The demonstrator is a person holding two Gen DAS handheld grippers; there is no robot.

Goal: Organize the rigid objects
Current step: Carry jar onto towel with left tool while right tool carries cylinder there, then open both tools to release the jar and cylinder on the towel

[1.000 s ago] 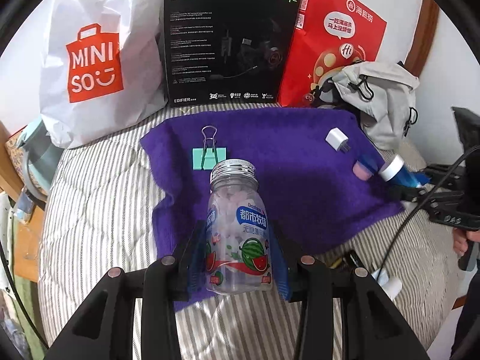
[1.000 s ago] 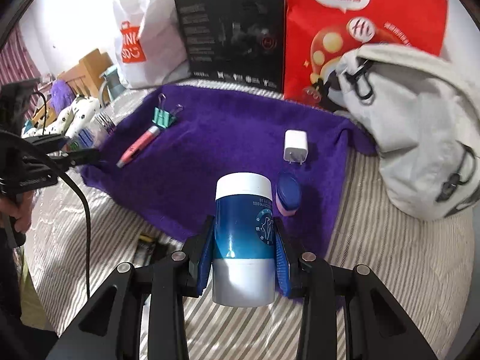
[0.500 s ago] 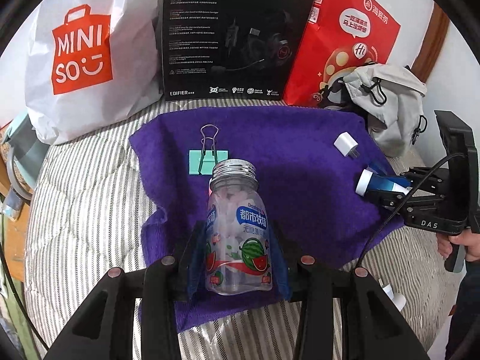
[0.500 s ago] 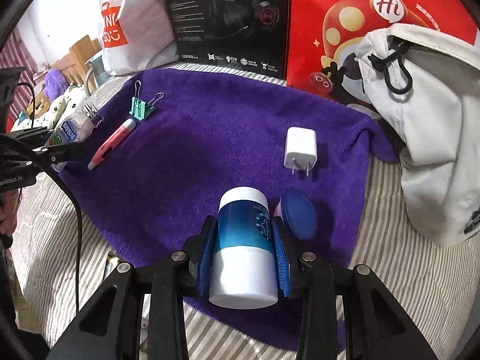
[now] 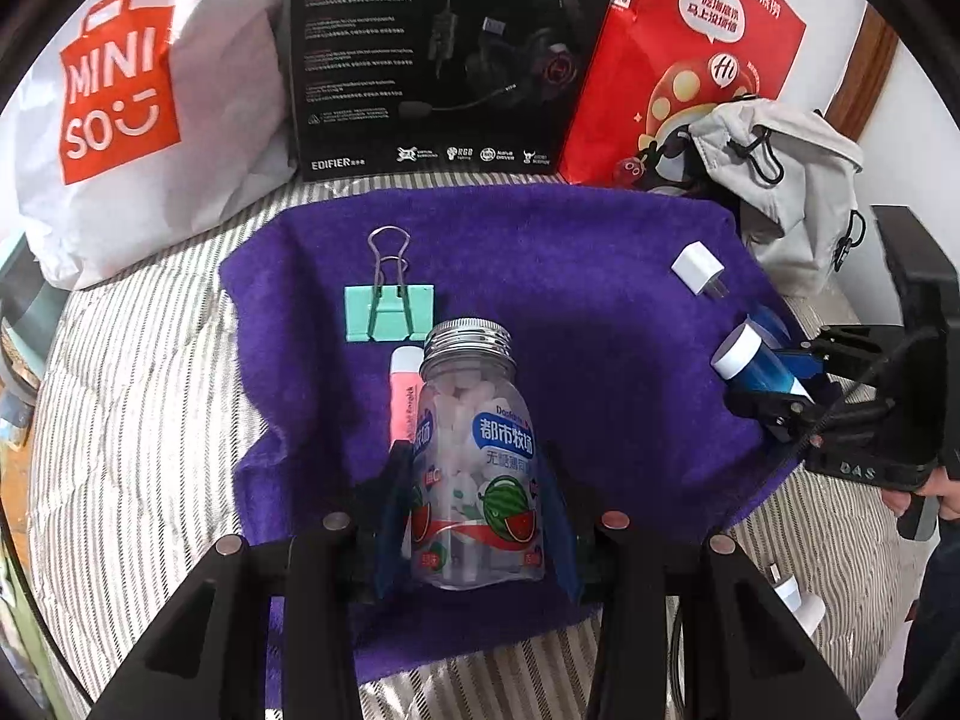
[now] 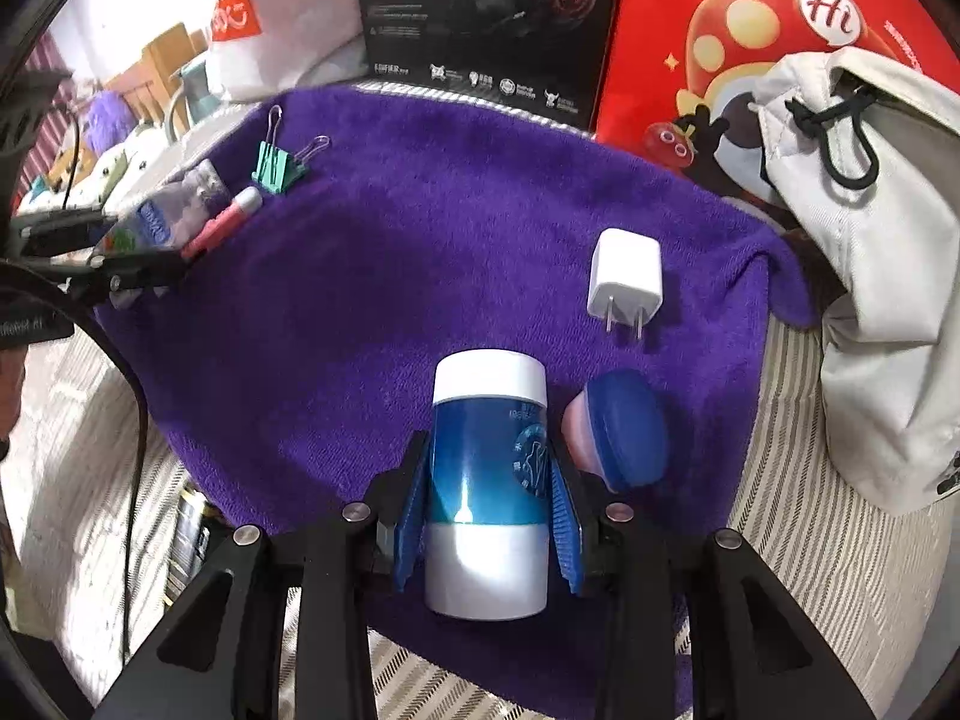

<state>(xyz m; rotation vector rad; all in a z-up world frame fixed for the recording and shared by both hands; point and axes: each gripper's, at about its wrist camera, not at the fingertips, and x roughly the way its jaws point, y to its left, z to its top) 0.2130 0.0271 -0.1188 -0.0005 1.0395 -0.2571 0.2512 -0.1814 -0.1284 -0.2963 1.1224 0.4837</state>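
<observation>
Left wrist view, left gripper [image 5: 477,516] clamping candy bottle [image 5: 477,468] near towel [image 5: 540,276] edge, right gripper [image 6: 487,510] gripping blue canister [image 6: 487,468], possibly touching towel.

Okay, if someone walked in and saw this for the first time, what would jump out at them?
Probably the two bottles clamped in jaws over the purple towel: a clear candy bottle in the left gripper, and a blue-and-white bottle in the right gripper. Behind the towel, the red bag and the black headset box stand out.
</observation>
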